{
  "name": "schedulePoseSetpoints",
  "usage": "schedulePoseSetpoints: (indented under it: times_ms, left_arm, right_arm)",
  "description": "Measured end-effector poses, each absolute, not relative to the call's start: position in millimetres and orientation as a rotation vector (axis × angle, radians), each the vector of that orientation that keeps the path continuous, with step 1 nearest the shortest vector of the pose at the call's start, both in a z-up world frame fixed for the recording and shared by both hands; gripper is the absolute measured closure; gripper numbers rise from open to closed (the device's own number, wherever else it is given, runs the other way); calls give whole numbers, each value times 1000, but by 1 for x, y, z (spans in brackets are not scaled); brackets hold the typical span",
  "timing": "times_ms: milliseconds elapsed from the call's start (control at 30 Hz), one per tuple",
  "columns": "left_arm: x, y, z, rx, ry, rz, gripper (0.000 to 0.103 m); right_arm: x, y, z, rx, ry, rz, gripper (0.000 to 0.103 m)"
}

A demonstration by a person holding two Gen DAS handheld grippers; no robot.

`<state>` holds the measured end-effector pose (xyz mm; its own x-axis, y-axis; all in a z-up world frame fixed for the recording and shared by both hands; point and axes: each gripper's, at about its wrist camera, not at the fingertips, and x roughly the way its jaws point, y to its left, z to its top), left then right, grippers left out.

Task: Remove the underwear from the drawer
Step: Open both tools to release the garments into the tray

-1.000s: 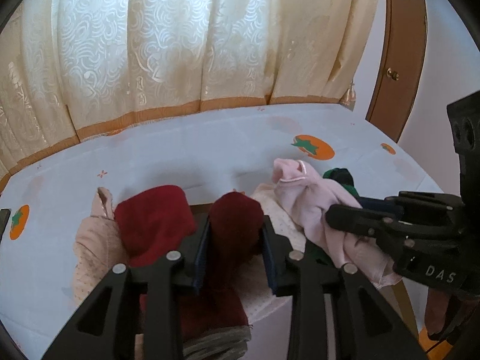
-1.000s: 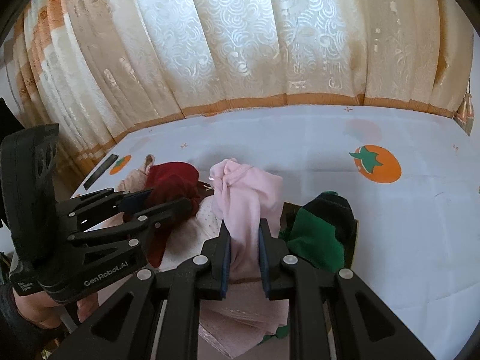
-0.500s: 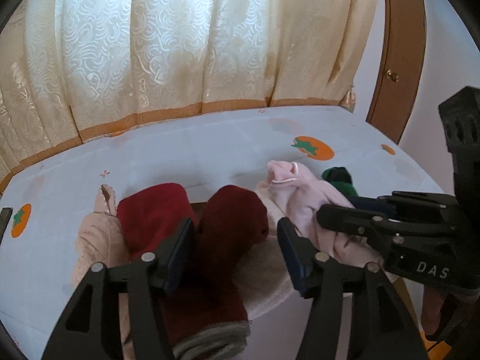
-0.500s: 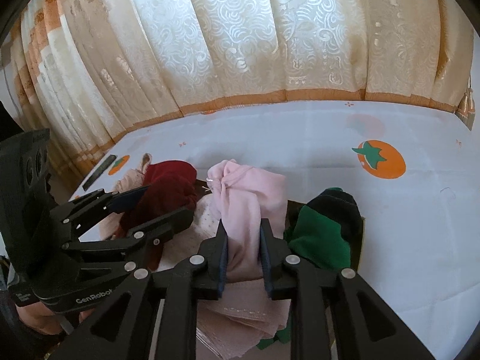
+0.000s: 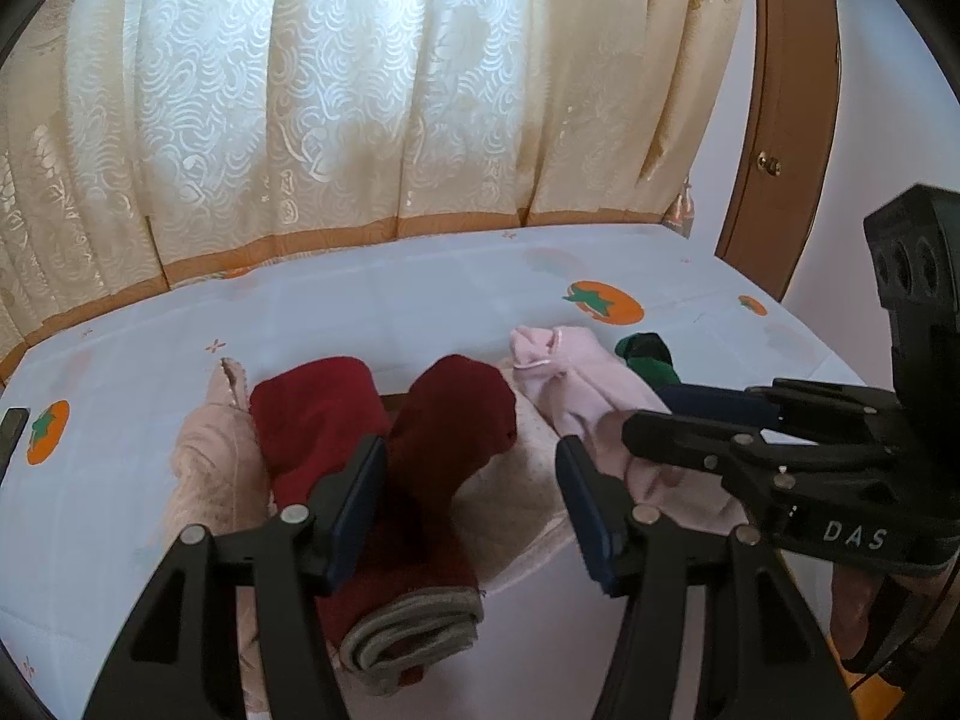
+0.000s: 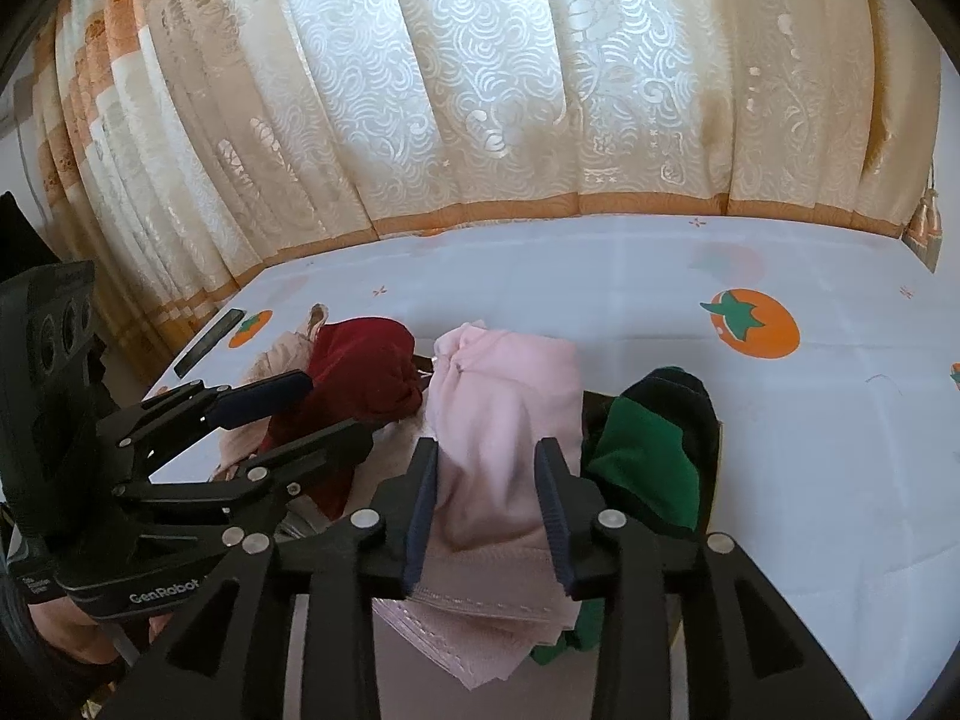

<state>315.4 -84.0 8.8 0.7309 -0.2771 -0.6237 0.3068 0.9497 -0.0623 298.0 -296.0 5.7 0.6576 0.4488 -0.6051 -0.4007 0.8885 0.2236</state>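
left gripper (image 5: 471,498): jaws apart, dark red garment (image 5: 456,414) sits in the gap. The left pad looks against or very near the cloth; the right pad is clear of it. No clamp.
right gripper (image 6: 489,507): jaws opening, pink garment (image 6: 510,420) between them. The pads flank the cloth with slack and do not pinch it.
underwear location: all pieces are bunched in 1 row at the near edge of the white sheet (image 6: 600,300), standing up out of a dark-edged opening (image 6: 717,426). Cannot tell for sure that it is the drawer; little of it shows.
row order, left wrist view: beige garment (image 5: 210,456), 2 dark red humps, a cream piece (image 5: 522,480) under them, pink, then green-and-black garment (image 5: 651,360).
red piece: the folded end with grey waistband (image 5: 414,630) hangs toward the camera below the left jaws.
pink piece: its stitched hem (image 6: 474,618) drapes toward the camera under the right jaws and touches the green one beside it.
grippers relative: side by side, each visible in the other's camera, not touching.
background: cream curtain (image 5: 360,120) with an orange border and orange persimmon prints (image 6: 753,330) on the sheet. A wooden door frame (image 5: 786,120) stands far right in the left view.
person: part of a hand (image 6: 72,636) under the left gripper body, mostly hidden.
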Motion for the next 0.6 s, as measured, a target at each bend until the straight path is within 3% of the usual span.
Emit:
schedulePoseSetpoints:
  times_ms: [600]
  left_arm:
    - [268,-59,18,-10,635,-348,44]
  right_arm:
    - [255,-300,16,67,672,523,65]
